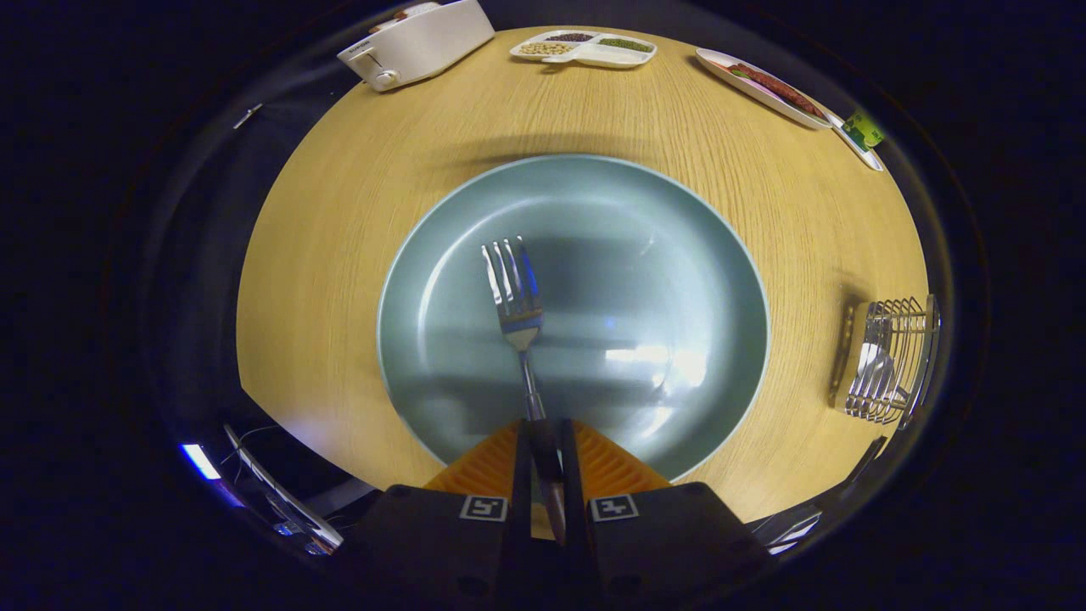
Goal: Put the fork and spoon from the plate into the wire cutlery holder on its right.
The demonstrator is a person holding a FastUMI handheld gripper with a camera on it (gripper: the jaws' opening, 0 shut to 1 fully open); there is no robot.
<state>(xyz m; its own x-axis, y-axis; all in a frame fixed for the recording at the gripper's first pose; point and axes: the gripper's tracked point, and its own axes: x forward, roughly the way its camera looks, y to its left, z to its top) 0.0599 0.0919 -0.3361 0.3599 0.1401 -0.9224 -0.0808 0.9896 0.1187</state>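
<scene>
Now the fork [519, 314] is clamped by its handle between the closed fingers of the gripper [543, 441] above the plate [679, 255], and it could be tilted or dropped before the holder [891, 361], right of the plate, is reached, since the grip is narrow.

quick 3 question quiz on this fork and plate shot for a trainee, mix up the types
1. True or false: the tongs are shut on the fork.
2. Where does the spoon sit? A) on the plate B) in the wire holder C) beside the toaster
3. Fill in: the fork's prongs point ____ from the tongs.

Key: 1 true; 2 B; 3 away
</scene>
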